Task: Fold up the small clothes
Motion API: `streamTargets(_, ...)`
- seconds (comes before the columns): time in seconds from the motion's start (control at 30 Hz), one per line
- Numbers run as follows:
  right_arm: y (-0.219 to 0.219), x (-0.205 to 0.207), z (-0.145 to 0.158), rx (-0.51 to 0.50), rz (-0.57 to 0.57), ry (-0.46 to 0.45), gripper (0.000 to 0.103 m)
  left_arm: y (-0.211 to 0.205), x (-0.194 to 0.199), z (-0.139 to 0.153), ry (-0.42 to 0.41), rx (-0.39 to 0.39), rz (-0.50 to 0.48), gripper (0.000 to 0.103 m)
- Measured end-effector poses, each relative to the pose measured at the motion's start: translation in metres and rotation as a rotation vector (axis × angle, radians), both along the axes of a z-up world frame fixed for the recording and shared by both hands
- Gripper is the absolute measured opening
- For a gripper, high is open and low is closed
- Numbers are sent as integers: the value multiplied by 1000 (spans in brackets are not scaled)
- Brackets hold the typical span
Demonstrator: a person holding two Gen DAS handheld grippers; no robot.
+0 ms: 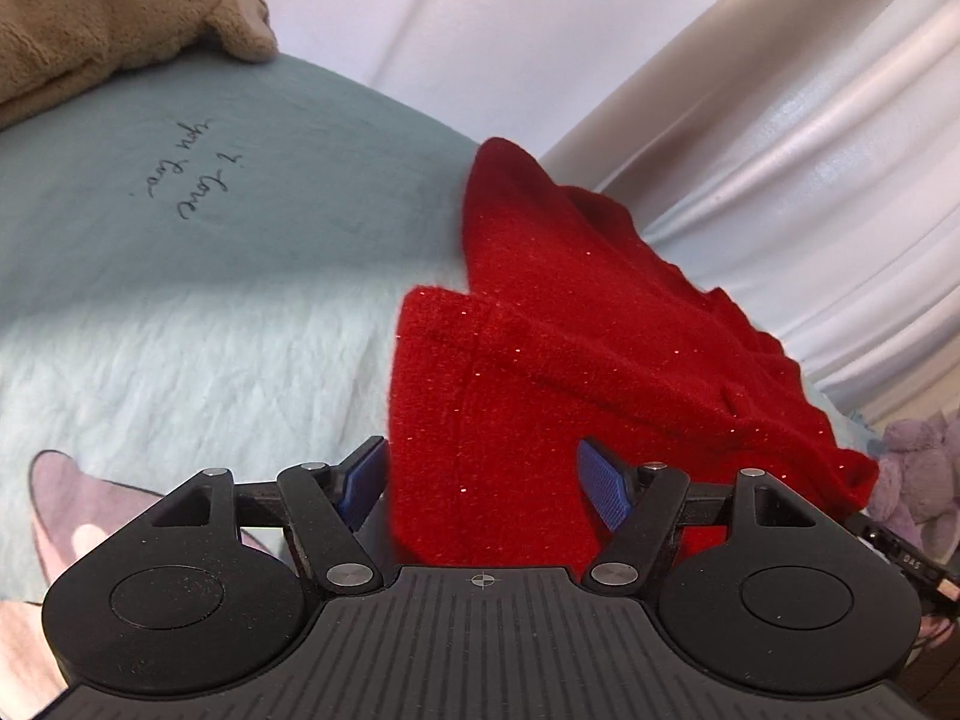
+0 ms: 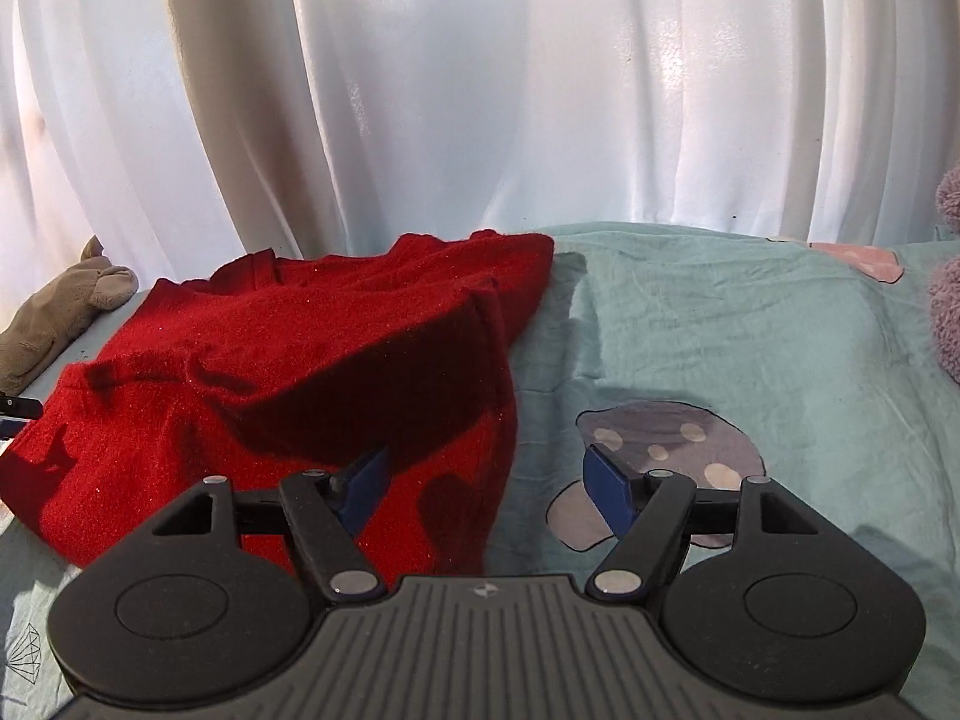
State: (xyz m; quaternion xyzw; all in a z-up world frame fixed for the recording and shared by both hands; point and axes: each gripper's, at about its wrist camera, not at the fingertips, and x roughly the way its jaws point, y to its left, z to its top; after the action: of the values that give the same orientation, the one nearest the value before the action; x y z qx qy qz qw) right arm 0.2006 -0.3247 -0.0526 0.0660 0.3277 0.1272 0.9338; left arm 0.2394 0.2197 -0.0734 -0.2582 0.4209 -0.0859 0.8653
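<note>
Each camera sits low behind its own blue-padded fingers, close above the pale green bedsheet (image 1: 180, 300). The left wrist view is rolled, facing the curtain (image 1: 810, 150) obliquely; the right faces it squarely. Both share the red sweater (image 1: 570, 360) (image 2: 270, 372).

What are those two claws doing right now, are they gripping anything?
Left gripper: open, holding nothing, poised over the red sweater.
Right gripper: open, holding nothing, at the sweater's edge above the bedsheet.

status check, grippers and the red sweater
Left gripper jaws open, empty, over red sweater edge. Right gripper jaws open, empty. Sweater partly folded on teal sheet. Nothing in the way.
</note>
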Motion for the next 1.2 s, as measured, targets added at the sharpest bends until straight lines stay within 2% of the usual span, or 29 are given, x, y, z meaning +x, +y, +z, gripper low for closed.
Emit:
streamTargets(0.17,3,23,-5,63,31,13,69,-4,16,-7,-7,-79,-28,70)
streamTargets(0.2,3,27,-6,71,39,17,67,-3,18,-7,-1,-87,-18,62)
streamTargets(0.23,3,30,-6,89,56,23,58,-2,18,-7,0,-86,-11,51)
streamTargets(0.27,4,31,-6,105,67,29,47,-2,18,-6,-3,-74,-4,43)
streamTargets(0.3,5,31,-5,112,78,30,43,-2,18,-5,-5,-61,-1,29)
streamTargets(0.33,7,30,-3,112,96,25,31,-2,18,-4,-6,-54,0,17)
streamTargets(0.37,9,28,-1,108,111,16,20,-2,16,-2,-8,-45,2,15)
streamTargets(0.4,12,25,1,98,123,8,14,-3,15,0,-12,-34,2,13)
streamTargets(0.53,19,19,10,59,123,-16,13,-10,6,16,-64,20,-14,12)
streamTargets(0.83,23,-3,43,80,106,-111,12,-21,-4,61,-180,-1,-8,12)
streamTargets(0.93,29,-4,51,74,112,-128,11,-31,1,78,-201,48,-10,12)
streamTargets(1.1,33,-3,71,69,129,-187,11,-40,10,108,-268,81,-42,12)
streamTargets(1.2,33,5,78,52,114,-204,11,-45,26,116,-263,131,-42,12)
